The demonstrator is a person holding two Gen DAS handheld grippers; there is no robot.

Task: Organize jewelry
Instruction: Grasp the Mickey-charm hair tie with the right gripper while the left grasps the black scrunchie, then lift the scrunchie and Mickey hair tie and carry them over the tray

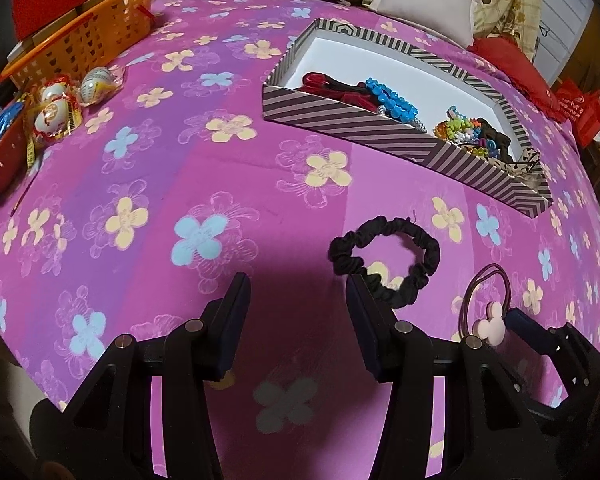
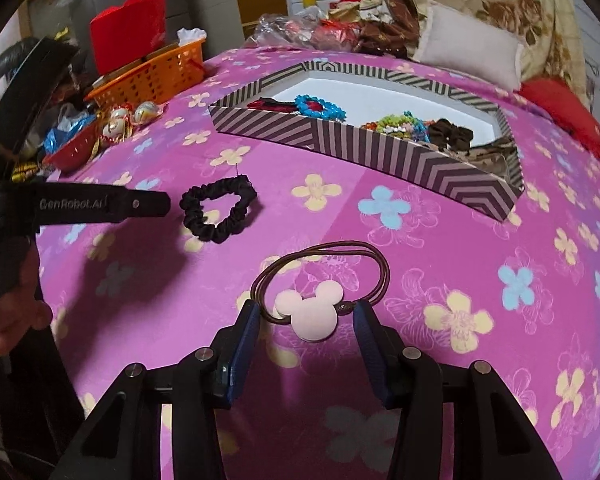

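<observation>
Pickup step: the right tool [image 2: 304, 312] straddled the mouse-charm hair tie [image 2: 314, 312], not yet clamped. The left tool [image 1: 298, 292] hung released beside the black scrunchie [image 1: 384, 258]. Next, probably: clench, carry to the striped box [image 2: 380, 156].

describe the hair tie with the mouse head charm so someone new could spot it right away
On the pink flowered bedspread, look in front of the striped box, close to the right gripper. The hair tie lies flat between its open fingers, a thin brown elastic loop. Unlike the ruffled black scrunchie nearby, it carries a pale pink mouse-head charm.
</observation>
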